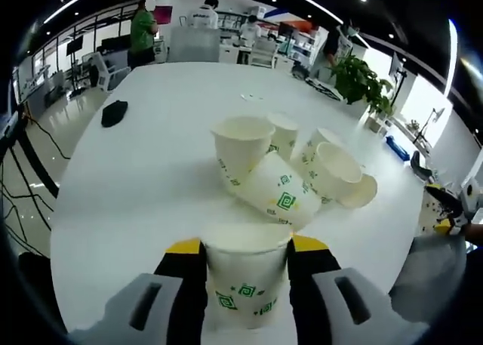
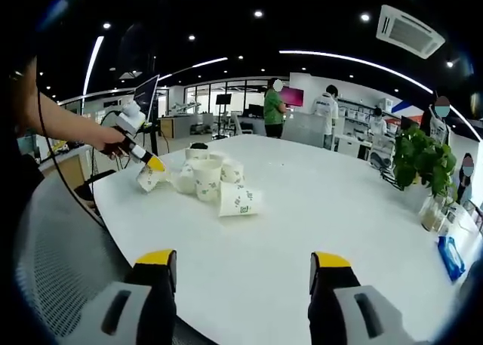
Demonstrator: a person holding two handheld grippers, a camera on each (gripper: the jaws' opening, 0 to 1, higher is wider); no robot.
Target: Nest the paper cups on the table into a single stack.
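White green-print paper cups (image 1: pixel 283 171) clustered on table, some toppled

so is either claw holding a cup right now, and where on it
The left claw grips one upright paper cup by its side walls, just below the rim. The right claw is open and holds nothing.

Your left gripper (image 1: pixel 247 273) was clamped on a paper cup (image 1: pixel 245 284), and straight ahead of it the cluster of cups (image 1: pixel 290 171) blocked the way: an upright one, one lying on its side across the front, more packed behind and to the right, all touching. To the left of that cluster the tabletop (image 1: pixel 136 186) lay open, with just a small black object (image 1: pixel 114 112) far off near the edge. Ahead of your right gripper (image 2: pixel 243 273), jaws wide apart, the tabletop was bare right up to the tipped cup (image 2: pixel 240 200); a potted plant (image 2: pixel 420 158) stood at the far right edge.
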